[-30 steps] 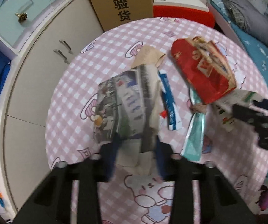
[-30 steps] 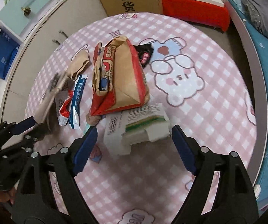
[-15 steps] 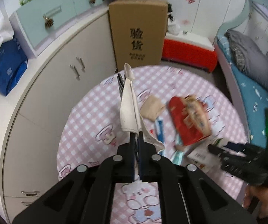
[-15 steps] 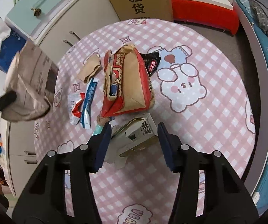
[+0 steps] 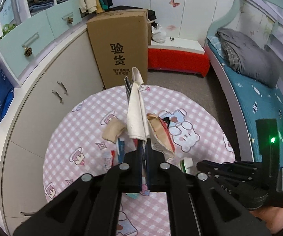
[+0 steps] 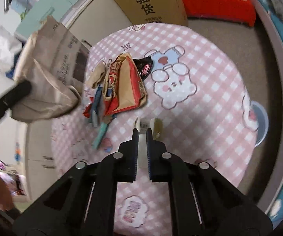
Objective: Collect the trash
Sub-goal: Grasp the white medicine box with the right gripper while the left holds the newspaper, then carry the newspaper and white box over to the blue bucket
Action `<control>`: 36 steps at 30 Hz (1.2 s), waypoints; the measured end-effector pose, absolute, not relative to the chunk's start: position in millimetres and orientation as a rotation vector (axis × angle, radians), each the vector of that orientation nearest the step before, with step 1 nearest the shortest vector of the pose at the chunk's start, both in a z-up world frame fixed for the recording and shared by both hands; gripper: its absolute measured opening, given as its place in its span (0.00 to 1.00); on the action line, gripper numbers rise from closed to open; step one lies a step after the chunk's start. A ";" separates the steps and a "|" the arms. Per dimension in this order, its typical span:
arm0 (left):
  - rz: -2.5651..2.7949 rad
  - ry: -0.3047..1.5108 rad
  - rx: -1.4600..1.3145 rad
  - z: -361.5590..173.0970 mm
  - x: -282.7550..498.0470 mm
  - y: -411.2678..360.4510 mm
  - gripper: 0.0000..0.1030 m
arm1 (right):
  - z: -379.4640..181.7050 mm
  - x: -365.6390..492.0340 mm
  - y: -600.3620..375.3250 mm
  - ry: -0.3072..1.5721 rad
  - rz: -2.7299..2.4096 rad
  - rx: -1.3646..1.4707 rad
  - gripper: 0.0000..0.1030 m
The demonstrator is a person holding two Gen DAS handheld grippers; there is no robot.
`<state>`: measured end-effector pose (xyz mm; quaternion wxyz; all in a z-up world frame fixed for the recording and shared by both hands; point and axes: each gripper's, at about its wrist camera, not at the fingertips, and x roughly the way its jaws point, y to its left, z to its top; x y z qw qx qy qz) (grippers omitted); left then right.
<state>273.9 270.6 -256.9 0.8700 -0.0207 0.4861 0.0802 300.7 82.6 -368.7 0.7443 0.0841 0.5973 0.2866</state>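
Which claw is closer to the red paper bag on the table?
Right, I think. The right gripper, shut on a small white box, hangs just in front of the red paper bag. The left gripper holds a folded newspaper lifted higher above the table.

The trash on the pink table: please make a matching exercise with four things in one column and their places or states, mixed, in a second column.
Things:
1. newspaper
2. small carton
3. red paper bag
4. cardboard box

Places or states:
a. lies on the table
b. held up in the left claw
c. stands on the floor behind the table
d. pinched in the right claw

Pairs: 1-b, 2-d, 3-a, 4-c
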 end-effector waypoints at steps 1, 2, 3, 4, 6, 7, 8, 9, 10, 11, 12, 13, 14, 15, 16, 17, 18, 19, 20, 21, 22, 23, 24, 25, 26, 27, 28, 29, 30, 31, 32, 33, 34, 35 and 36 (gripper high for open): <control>0.172 1.026 -0.045 -259.7 273.7 268.0 0.03 | -370.5 300.0 81.6 1.317 0.617 0.194 0.19; 0.174 1.031 -0.045 -261.5 272.5 267.4 0.03 | -373.3 298.0 82.6 1.324 0.620 0.206 0.43; 0.178 1.038 -0.043 -263.9 271.1 267.0 0.03 | -374.5 295.8 84.3 1.320 0.616 0.205 0.54; 0.182 1.047 -0.038 -266.3 269.1 267.4 0.03 | -375.2 293.0 87.0 1.309 0.613 0.194 0.57; 0.189 1.058 -0.030 -269.8 264.2 269.8 0.03 | -379.9 288.5 97.0 1.311 0.625 0.158 0.56; 0.191 1.063 -0.027 -271.6 262.7 271.9 0.03 | -383.5 286.9 102.0 1.315 0.615 0.139 0.56; 0.193 1.072 -0.023 -274.4 260.4 273.7 0.03 | -387.5 286.1 107.5 1.317 0.599 0.107 0.56; 0.191 1.081 -0.019 -277.0 258.6 275.8 0.03 | -392.2 285.2 111.4 1.319 0.578 0.077 0.56; 0.190 1.088 -0.015 -279.1 256.9 277.5 0.03 | -400.1 284.9 116.1 1.334 0.554 0.055 0.56; 0.189 1.095 -0.009 -282.0 254.3 278.6 0.03 | -407.5 285.2 118.3 1.359 0.549 0.057 0.56; 0.187 1.100 -0.004 -283.6 252.8 278.8 0.03 | -417.6 285.1 120.0 1.392 0.556 0.082 0.56; 0.186 1.102 -0.003 -284.6 251.6 279.2 0.03 | -424.6 284.3 121.0 1.415 0.565 0.097 0.40; 0.180 1.105 -0.002 -285.5 249.8 278.8 0.03 | -428.1 283.3 121.1 1.422 0.571 0.104 0.39; 0.173 1.106 0.001 -285.7 248.6 277.7 0.03 | -426.3 281.9 119.1 1.404 0.568 0.109 0.39; 0.168 1.105 0.004 -285.4 248.2 276.1 0.03 | -422.9 280.9 117.4 1.389 0.570 0.109 0.38; 0.161 1.101 0.009 -284.4 248.4 273.7 0.03 | -418.7 279.7 115.0 1.372 0.577 0.113 0.38; 0.154 1.100 0.009 -283.6 249.1 270.7 0.03 | -412.1 279.3 111.3 1.356 0.583 0.113 0.38; 0.147 1.098 0.006 -283.3 250.7 268.8 0.03 | -406.2 280.0 105.6 1.344 0.585 0.118 0.38; 0.136 1.093 0.002 -281.9 253.2 263.5 0.03 | -402.8 281.8 101.0 1.337 0.584 0.123 0.38; 0.128 1.089 0.003 -280.9 255.2 258.0 0.03 | -396.9 284.4 93.5 1.325 0.580 0.132 0.38; 0.120 1.086 0.004 -279.9 257.6 252.2 0.03 | -391.0 287.4 85.0 1.313 0.574 0.143 0.38; 0.106 1.080 0.003 -277.6 261.7 243.4 0.03 | -386.4 290.9 79.7 1.303 0.568 0.152 0.38; 0.099 1.075 0.004 -276.6 264.1 236.8 0.03 | -379.0 295.1 68.3 1.288 0.559 0.163 0.38; 0.090 1.070 0.005 -274.9 267.4 229.9 0.03 | -373.1 299.2 57.3 1.276 0.552 0.173 0.38; 0.079 1.065 0.005 -272.5 273.1 219.5 0.03 | -368.9 300.9 50.6 1.267 0.544 0.181 0.38; 0.070 1.061 0.004 -270.3 278.4 209.9 0.03 | -362.6 306.1 37.0 1.253 0.533 0.190 0.38; 0.058 1.056 0.003 -267.9 284.6 198.9 0.03 | -357.5 310.9 26.8 1.244 0.526 0.195 0.38; 0.047 1.051 0.003 -265.3 290.8 187.7 0.03 | -350.5 318.0 9.8 1.231 0.515 0.203 0.38; 0.036 1.047 0.004 -263.3 296.1 176.1 0.03 | -346.1 320.9 -1.4 1.223 0.507 0.207 0.38; 0.024 1.040 0.007 -260.6 303.2 162.0 0.03 | -341.5 324.2 -14.7 1.213 0.499 0.211 0.38; 0.014 1.036 0.008 -258.7 308.6 150.9 0.03 | -337.7 328.4 -26.7 1.206 0.492 0.214 0.38; 0.003 1.031 0.009 -256.8 313.8 138.7 0.03 | -333.3 334.6 -43.2 1.197 0.481 0.219 0.38; -0.014 1.027 0.010 -255.0 321.7 121.6 0.03 | -331.3 339.9 -55.2 1.192 0.473 0.221 0.38; -0.025 1.025 0.010 -254.2 326.7 110.0 0.03 | -328.9 345.0 -67.9 1.187 0.464 0.221 0.38; -0.039 1.024 0.011 -253.9 334.1 94.4 0.03 | -327.0 351.1 -81.0 1.184 0.453 0.222 0.38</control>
